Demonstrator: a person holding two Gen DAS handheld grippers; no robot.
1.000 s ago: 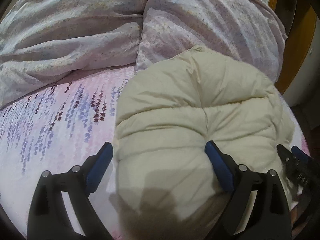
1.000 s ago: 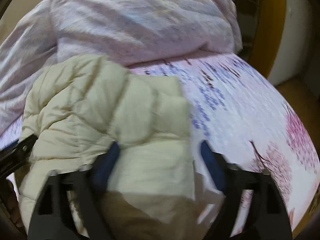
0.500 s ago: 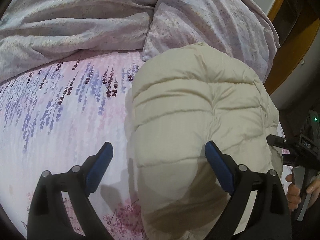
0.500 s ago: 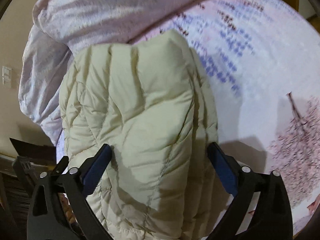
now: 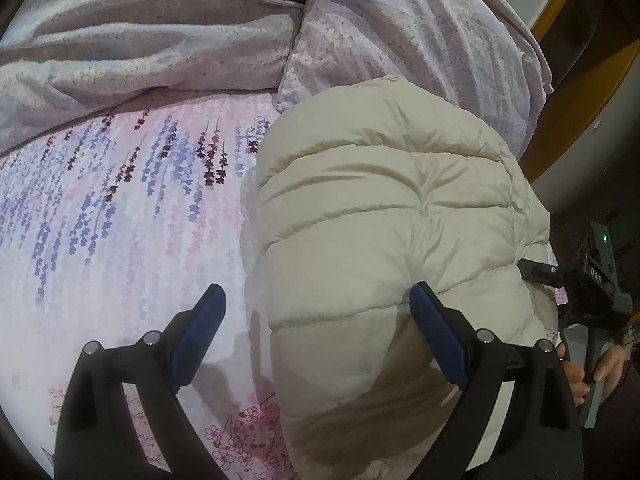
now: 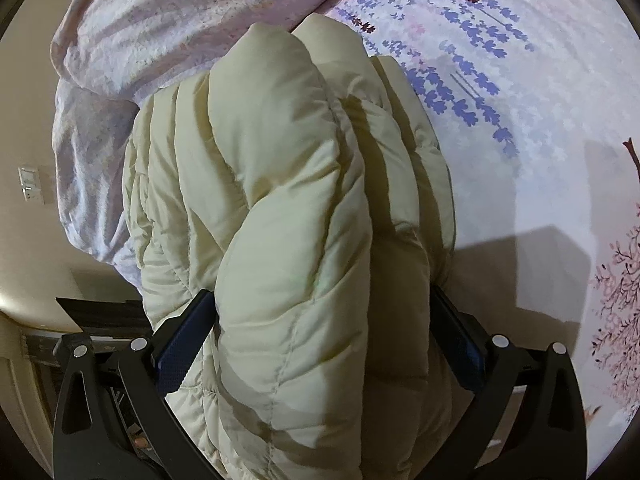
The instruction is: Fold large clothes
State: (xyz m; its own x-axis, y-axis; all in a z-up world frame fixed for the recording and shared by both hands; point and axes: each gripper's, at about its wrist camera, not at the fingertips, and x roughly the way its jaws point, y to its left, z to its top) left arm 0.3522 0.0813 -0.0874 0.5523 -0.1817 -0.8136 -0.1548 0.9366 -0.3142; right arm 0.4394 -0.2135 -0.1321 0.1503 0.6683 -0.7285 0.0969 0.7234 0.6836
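A cream puffy jacket [image 5: 384,216] lies folded into a thick bundle on the floral bed sheet [image 5: 120,208]. My left gripper [image 5: 316,292] is open at the bundle's left edge. Its right finger [image 5: 436,336] dents the padding and its left finger [image 5: 196,332] hangs over bare sheet. In the right wrist view the jacket [image 6: 280,200] bulges up between the wide-spread jaws of my right gripper [image 6: 320,296], which is open and straddles the bundle's end. Its right pad is partly hidden behind the padding.
A rumpled lilac duvet [image 5: 160,40] and pillow [image 5: 420,40] are piled behind the jacket. The bed's wooden frame [image 5: 580,92] runs along the right. A hand [image 5: 608,364] holds the other gripper beyond the bed's edge. A wall with a switch plate [image 6: 32,184] is at left.
The right gripper's jaws spread wider, and it rolled and dipped so that the jacket now fills the gap lengthwise. The left gripper shifted sideways, so more sheet shows at its left.
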